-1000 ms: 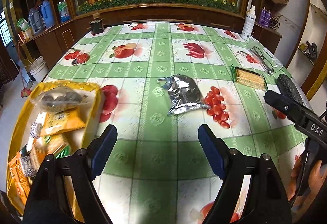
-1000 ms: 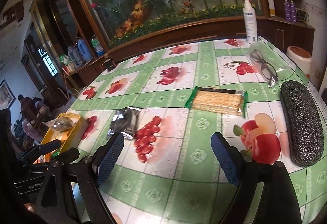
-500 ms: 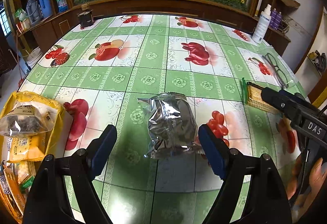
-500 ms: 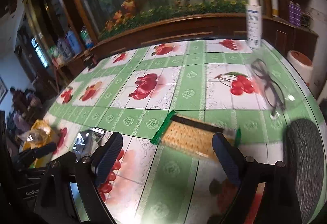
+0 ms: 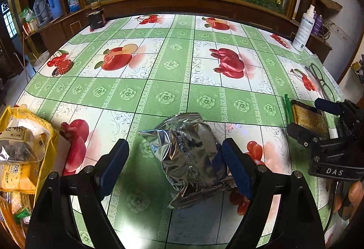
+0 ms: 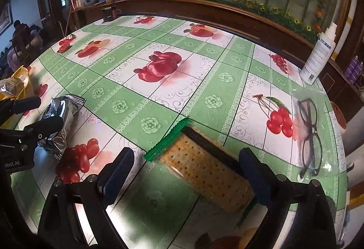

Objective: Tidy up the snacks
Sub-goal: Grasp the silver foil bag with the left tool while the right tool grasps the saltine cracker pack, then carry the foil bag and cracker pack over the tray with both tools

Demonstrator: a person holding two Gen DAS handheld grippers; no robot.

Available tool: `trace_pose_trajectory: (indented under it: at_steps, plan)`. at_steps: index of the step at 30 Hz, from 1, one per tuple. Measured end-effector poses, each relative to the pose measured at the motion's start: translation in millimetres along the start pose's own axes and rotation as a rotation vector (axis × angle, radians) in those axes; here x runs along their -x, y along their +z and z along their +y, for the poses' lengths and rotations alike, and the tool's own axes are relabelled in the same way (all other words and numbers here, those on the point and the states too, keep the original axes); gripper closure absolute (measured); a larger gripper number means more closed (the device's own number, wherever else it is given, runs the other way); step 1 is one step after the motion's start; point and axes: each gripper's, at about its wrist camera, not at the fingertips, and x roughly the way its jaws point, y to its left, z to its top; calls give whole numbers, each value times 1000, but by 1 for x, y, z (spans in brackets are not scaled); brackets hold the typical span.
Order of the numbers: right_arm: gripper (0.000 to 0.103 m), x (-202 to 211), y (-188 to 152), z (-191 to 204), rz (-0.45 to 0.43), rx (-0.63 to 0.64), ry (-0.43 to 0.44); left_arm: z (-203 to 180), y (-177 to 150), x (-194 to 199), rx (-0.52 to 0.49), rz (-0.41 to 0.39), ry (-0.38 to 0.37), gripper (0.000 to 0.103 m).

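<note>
Far left, left wrist view: a yellow bag (image 5: pixel 49 146) already holds several packaged snacks and lies at the table's left edge.

Centre-left: the left gripper (image 5: pixel 175 163) points down over a silver foil pouch (image 5: pixel 191 158), which lies flat on the fruit-print tablecloth (image 5: pixel 166 80). Its jaws stand wide and are opening. The pouch sits between them, crowded toward the right-hand finger, with a clear gap to the left-hand one. Contact on the right side cannot be confirmed; no grip is made.

Right: the right gripper (image 6: pixel 187 177) is placed over a cracker pack (image 6: pixel 204 171) with green crimped ends, lying diagonally. Jaws wide and opening; the pack lies between them, its near end beside the right-hand finger, not clamped.

Far right: a pair of glasses (image 6: pixel 310 135) and a white spray bottle (image 6: pixel 318 58) stand clear of the work.

Assessment: both hands are at the approach stage of picking up the two loose snacks. The next move calls for the left gripper to centre on the pouch, both to lower, then close. The foil will likely crumple; the crackers want a light squeeze
</note>
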Motion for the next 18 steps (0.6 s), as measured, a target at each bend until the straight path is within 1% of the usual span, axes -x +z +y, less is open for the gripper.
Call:
trace_pose_trajectory:
  at_steps: [3, 4, 5, 6, 7, 8, 9, 11, 14, 18]
  plan:
    - [8, -9, 2, -3, 46, -8, 14, 4, -2, -2, -2, 6, -49, 18]
    - [9, -12, 0, -4, 67, -25, 37, 4, -3, -3, -12, 9, -59, 18]
    - [13, -13, -4, -6, 76, -49, 65, 5, -4, -2, -21, 7, -68, 19]
    - [15, -10, -8, -8, 67, -77, 82, 6, -5, -2, -30, 11, -73, 20]
    - [17, -7, -12, -9, 62, -94, 83, 7, -7, -3, -41, 16, -86, 28]
    - [22, -3, -15, -10, 60, -115, 82, 8, -10, -3, -49, 22, -95, 39]
    - [36, 3, -19, -11, 55, -144, 93, 9, -12, -3, -55, 25, -91, 41]
    - [54, 12, -25, -16, 43, -216, 152, 12, -16, 0, -58, 18, -111, 44]
    - [54, 18, -33, -18, 30, -277, 173, 18, -20, 4, -61, 19, -137, 44]
    - [54, 26, -43, -14, 4, -327, 208, 26, -27, 9, -74, 18, -142, 45]
